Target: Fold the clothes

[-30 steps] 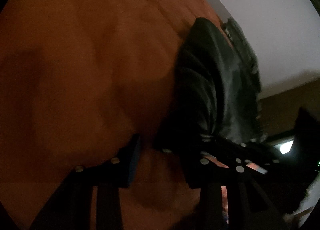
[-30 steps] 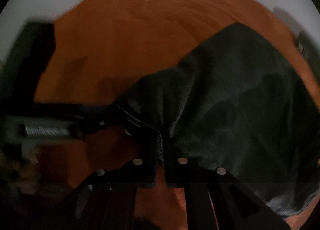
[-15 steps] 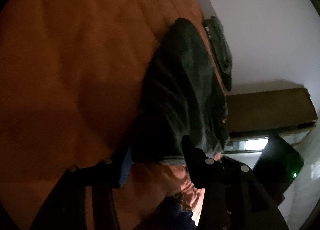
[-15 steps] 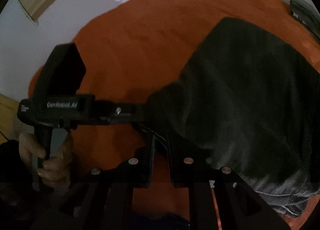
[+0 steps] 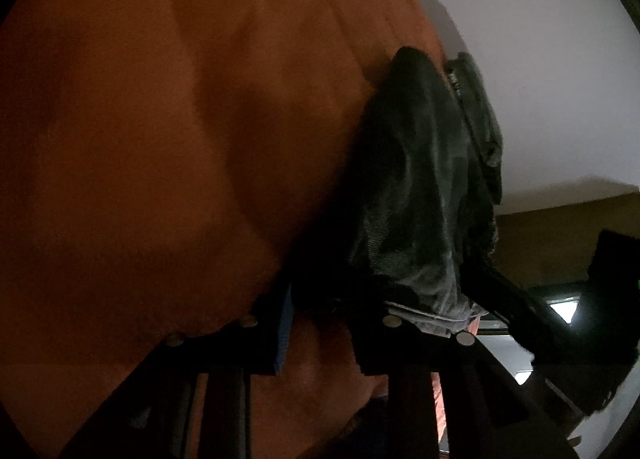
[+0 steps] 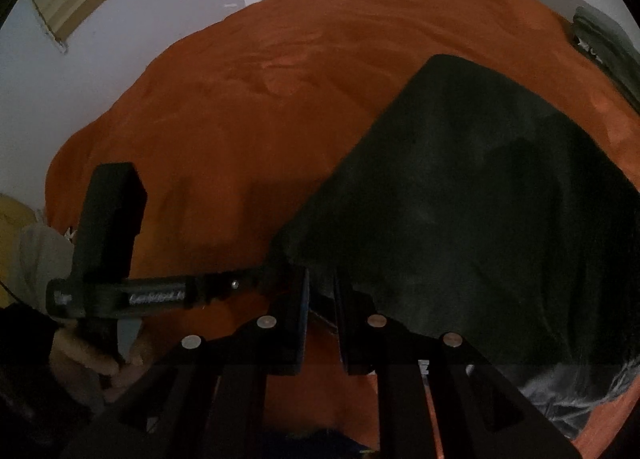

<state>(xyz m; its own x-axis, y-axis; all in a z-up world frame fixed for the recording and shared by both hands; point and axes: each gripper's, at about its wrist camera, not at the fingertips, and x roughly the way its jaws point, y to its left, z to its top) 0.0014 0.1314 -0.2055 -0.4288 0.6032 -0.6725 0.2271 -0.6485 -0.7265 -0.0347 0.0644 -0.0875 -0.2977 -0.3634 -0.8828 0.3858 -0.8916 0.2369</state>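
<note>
A dark garment (image 6: 480, 211) lies on the orange bedspread (image 6: 248, 119), with its near edge lifted. My right gripper (image 6: 322, 319) is shut on that edge, the cloth pinched in the narrow gap. In the right wrist view my left gripper (image 6: 278, 277) reaches in from the left to the garment's corner, held by a hand (image 6: 88, 355). In the left wrist view the left gripper (image 5: 320, 323) has its jaws closing. The garment (image 5: 416, 187) has its dark hem bunched between them, with a gap still showing. The right gripper (image 5: 476, 283) holds the hem just beside it.
A second folded grey-green garment (image 6: 600, 43) sits at the bed's far right edge, by the white wall (image 5: 540, 39). Brown wooden furniture (image 5: 560, 235) stands beyond the bed. Pale cloth (image 6: 36, 255) lies off the bed's left side. Bare orange bedspread (image 5: 160, 139) spreads to the left.
The right gripper has risen a little and rolled, lifting the garment's edge. The left gripper's jaws have narrowed around the garment's corner.
</note>
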